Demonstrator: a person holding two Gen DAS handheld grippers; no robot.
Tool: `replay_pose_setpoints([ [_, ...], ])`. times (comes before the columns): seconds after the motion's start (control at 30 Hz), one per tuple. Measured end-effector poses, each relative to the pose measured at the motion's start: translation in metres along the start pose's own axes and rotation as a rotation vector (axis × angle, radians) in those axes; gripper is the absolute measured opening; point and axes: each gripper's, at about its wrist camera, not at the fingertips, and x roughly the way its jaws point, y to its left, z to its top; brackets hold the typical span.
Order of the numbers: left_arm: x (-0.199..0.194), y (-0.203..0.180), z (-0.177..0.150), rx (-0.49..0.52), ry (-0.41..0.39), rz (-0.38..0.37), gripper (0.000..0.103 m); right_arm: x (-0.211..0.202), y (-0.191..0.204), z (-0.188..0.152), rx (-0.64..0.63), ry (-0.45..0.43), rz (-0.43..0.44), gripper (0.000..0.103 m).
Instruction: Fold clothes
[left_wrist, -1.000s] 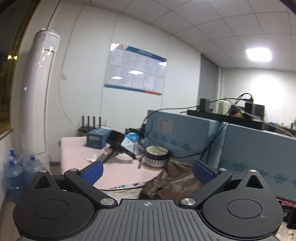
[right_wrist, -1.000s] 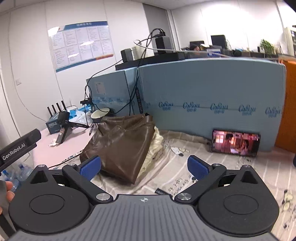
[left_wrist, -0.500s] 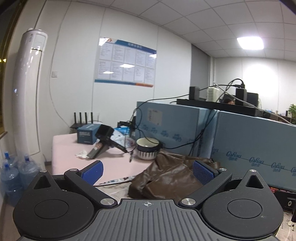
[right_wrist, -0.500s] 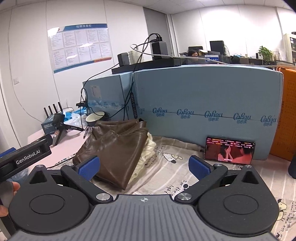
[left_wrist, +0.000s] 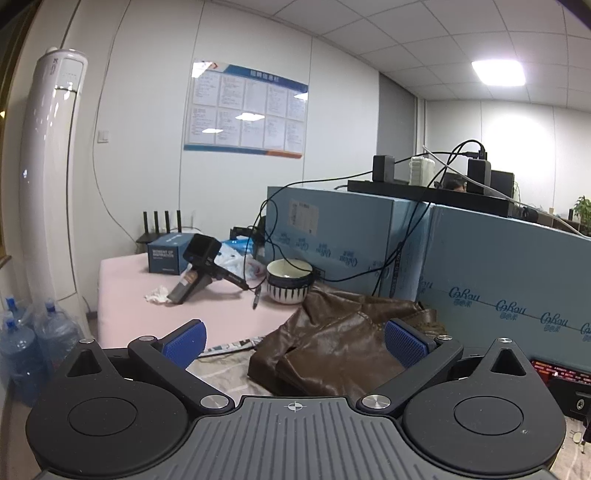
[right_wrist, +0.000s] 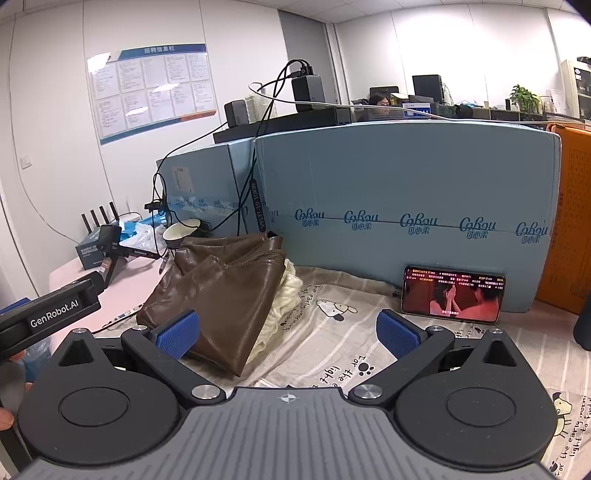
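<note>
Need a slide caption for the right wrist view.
Open right gripper above patterned sheet, crumpled brown jacket ahead-left, phone propped against blue foam.

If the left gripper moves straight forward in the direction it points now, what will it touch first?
Most likely the brown leather garment: it lies directly ahead between the open fingers of the left gripper. Depth is hard to judge in this fisheye view, so the gripper might pass just above it toward the blue foam panels.

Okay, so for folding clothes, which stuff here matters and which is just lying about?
For the job:
brown leather garment
cream knit piece beneath it
left tool, open
right tool, open

Lying about:
phone playing video
striped bowl
blue box
handheld camera
</note>
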Motion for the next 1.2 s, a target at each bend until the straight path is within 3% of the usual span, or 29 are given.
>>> replay_pose_setpoints([
  [0.2, -0.003, -0.002, 0.000, 0.033, 0.016, 0.005, 0.103, -0.003, 0.003, 0.000, -0.005, 0.002, -0.001, 0.103],
  [0.37, -0.006, -0.003, 0.000, 0.046, 0.038, -0.041, 0.103, -0.005, 0.005, 0.000, -0.004, 0.004, 0.001, 0.103],
  [1.2, -0.012, -0.001, 0.000, 0.051, 0.021, -0.053, 0.103, -0.011, 0.014, 0.000, -0.021, 0.004, 0.013, 0.103],
])
